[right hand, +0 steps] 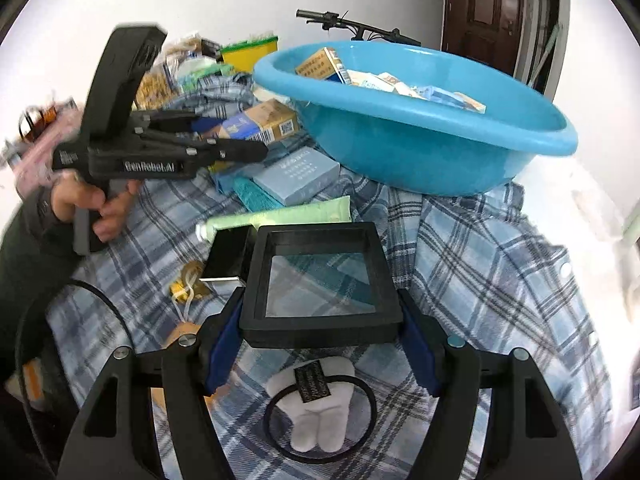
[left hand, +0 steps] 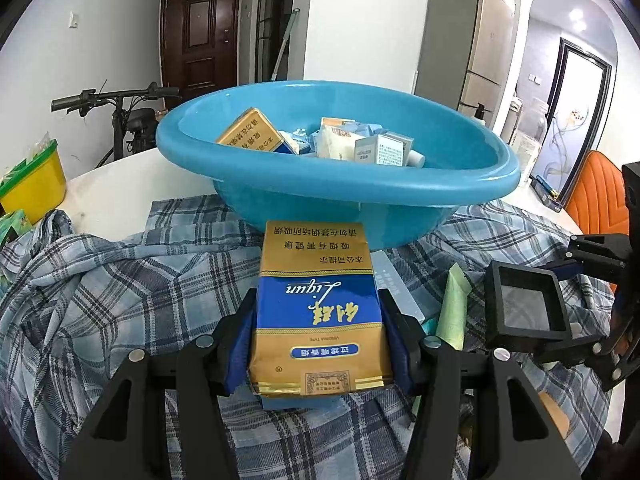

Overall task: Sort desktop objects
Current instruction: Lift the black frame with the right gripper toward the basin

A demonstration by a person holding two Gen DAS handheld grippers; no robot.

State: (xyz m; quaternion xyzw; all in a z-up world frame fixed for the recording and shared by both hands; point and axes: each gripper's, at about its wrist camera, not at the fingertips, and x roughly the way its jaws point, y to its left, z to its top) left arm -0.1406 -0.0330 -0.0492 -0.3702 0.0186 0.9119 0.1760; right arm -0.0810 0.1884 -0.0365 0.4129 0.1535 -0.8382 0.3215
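My left gripper is shut on a blue-and-gold cigarette pack, held above the plaid cloth just in front of the blue basin. The basin holds another gold pack and several small boxes. My right gripper is shut on a black square display frame with a clear window, held above the cloth. The frame also shows at the right of the left wrist view. The left gripper and its pack show at the left of the right wrist view.
On the plaid cloth lie a light-blue box, a green tube, a teal packet, a white tooth-shaped plush with a black hair band and a small yellow charm. A yellow bin stands far left.
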